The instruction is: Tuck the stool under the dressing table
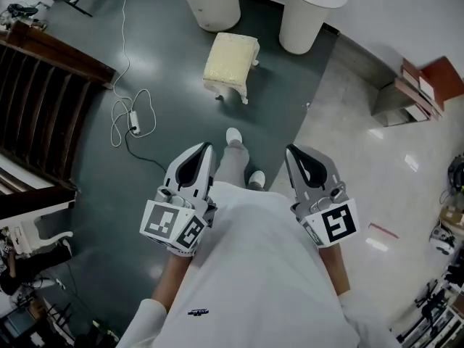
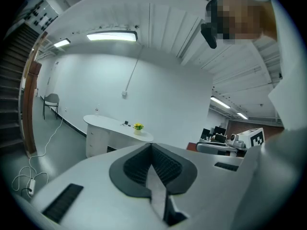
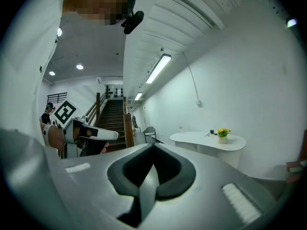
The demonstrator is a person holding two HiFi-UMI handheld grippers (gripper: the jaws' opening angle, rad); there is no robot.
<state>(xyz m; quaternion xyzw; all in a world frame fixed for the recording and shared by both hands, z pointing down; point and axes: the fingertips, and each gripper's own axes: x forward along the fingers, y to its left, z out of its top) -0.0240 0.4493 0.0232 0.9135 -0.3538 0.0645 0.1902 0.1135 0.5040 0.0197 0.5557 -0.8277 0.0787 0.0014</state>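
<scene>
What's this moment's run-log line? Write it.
stool: not under dressing table | left gripper: shut, empty | right gripper: shut, empty

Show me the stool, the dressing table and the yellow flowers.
stool [image 1: 230, 58], head view, on its cushion top.
dressing table [image 1: 299, 22], head view, on its right pedestal.
flowers [image 3: 221, 132], right gripper view, on the yellow blooms.
</scene>
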